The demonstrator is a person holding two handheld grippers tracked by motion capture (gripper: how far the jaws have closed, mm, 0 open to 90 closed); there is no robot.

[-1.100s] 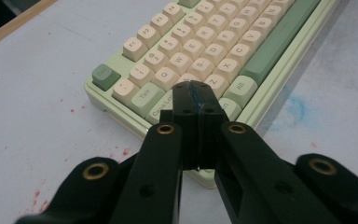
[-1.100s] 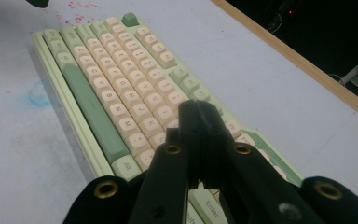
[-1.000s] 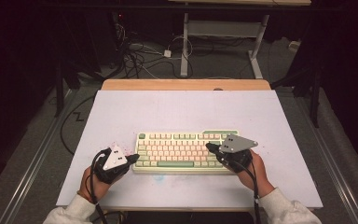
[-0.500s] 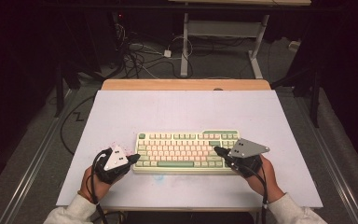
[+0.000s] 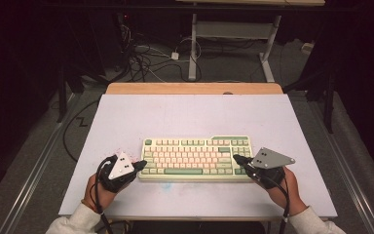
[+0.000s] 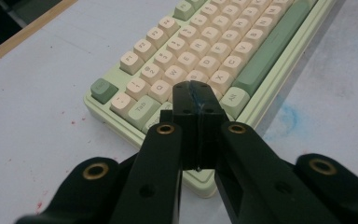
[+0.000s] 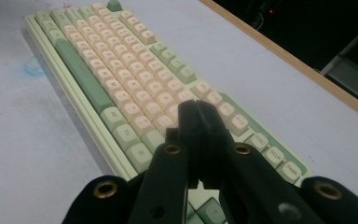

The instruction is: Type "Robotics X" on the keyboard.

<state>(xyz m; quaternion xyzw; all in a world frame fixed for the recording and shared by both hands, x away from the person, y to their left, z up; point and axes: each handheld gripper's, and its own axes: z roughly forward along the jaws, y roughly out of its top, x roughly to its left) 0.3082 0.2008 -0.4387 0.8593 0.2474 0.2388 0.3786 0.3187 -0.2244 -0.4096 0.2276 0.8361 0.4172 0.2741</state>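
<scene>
Keyboard lies lower centre of the high view, flat on the pale tabletop. Left gripper sits at the keyboard's lower left corner, fingers pressed together with nothing between them, tips over the bottom-left keys; contact with the keys cannot be told. Right gripper is at the keyboard's lower right end, fingers likewise together and empty, tips above the keys there.

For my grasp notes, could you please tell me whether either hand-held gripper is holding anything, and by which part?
Nothing is held. The left hand-held gripper and the right hand-held gripper are shut with nothing between the jaws, over the ends of the pale green and cream keyboard.
</scene>
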